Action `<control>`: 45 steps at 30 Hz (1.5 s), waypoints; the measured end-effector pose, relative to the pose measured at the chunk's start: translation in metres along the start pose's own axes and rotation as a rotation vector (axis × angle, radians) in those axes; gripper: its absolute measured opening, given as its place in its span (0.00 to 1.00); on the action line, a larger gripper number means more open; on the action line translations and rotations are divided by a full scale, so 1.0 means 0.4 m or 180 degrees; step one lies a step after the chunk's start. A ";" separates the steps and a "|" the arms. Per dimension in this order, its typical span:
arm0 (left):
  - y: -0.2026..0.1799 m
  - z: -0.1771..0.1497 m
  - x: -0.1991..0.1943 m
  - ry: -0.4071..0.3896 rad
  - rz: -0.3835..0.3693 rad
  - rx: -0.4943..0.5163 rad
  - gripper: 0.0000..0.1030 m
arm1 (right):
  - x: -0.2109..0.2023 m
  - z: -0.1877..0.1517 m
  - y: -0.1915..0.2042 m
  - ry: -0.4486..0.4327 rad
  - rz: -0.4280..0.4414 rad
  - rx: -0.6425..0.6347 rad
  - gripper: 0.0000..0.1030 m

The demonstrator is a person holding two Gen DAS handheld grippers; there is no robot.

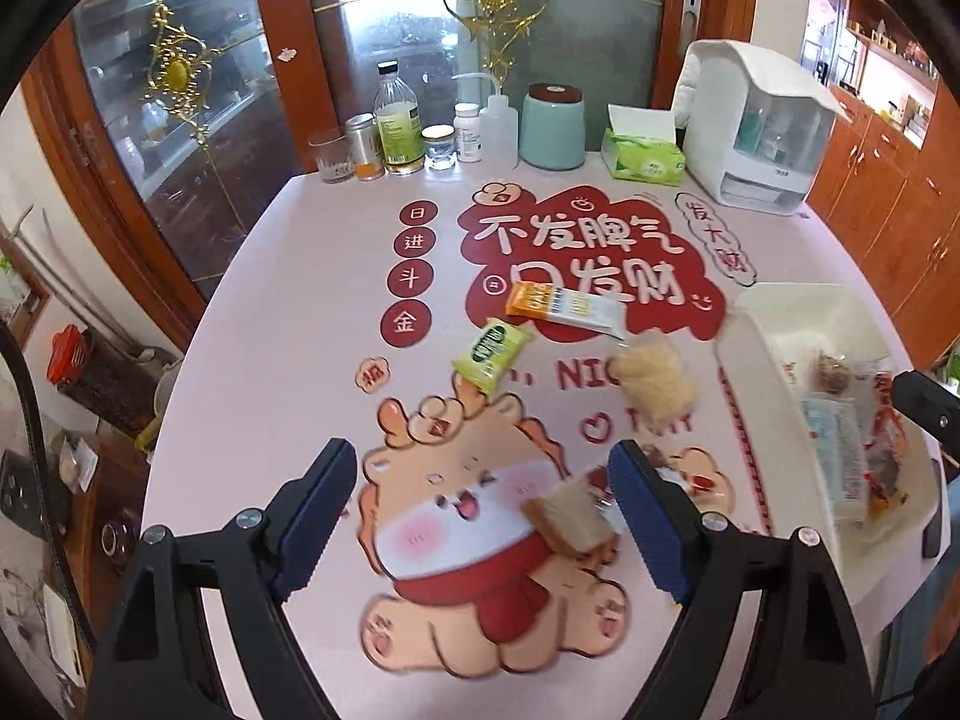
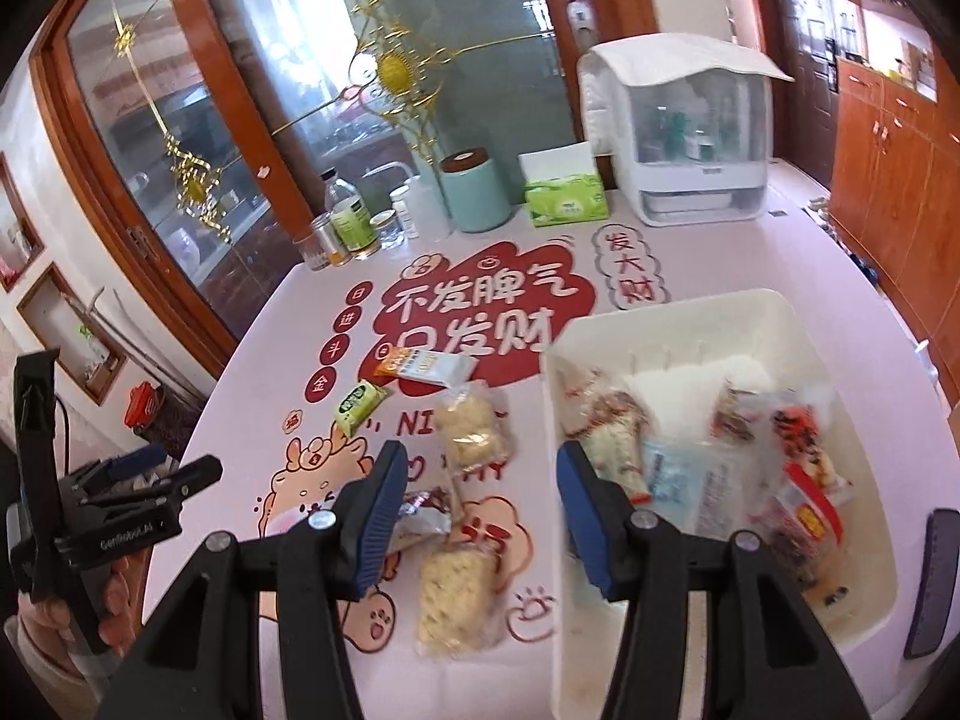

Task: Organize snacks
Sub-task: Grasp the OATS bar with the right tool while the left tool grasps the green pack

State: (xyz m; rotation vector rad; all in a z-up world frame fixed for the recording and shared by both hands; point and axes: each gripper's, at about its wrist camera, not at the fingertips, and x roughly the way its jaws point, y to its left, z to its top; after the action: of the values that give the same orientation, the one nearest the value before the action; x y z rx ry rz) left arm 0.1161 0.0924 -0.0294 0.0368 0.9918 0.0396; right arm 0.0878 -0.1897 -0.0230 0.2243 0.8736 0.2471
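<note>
Left tongs [image 1: 480, 510] and right tongs [image 2: 477, 510], both spread wide, grip nothing. Loose snack packets [image 2: 474, 429] lie on the worktop [image 1: 270, 360] beside a white bin [image 2: 690, 324] holding more packets.

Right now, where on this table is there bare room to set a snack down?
Bare mat lies left of the green packet, and between the back-row mint canister and the orange bar. It is crowded beside the white bin, around the rice crackers.

Both claws gape (left [image 1: 480, 516], right [image 2: 474, 516]).
</note>
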 end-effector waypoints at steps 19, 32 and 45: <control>-0.032 0.193 0.505 0.0813 -0.0210 0.0707 0.83 | 0.503 0.205 0.148 0.1060 0.0072 -0.0883 0.51; -0.055 0.195 0.642 0.0976 -0.0210 0.0731 0.73 | 0.773 0.220 0.189 0.1745 0.0129 -0.1555 0.51; -0.016 0.188 0.642 0.0929 -0.0463 0.0588 0.38 | 0.848 0.197 0.220 0.1880 0.0295 -0.2068 0.52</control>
State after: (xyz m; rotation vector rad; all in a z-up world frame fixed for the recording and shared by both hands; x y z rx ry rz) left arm 0.3196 0.0981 -0.2032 0.1308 1.2853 -0.1849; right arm 0.3477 -0.0105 -0.1944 -0.4386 1.3142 0.6886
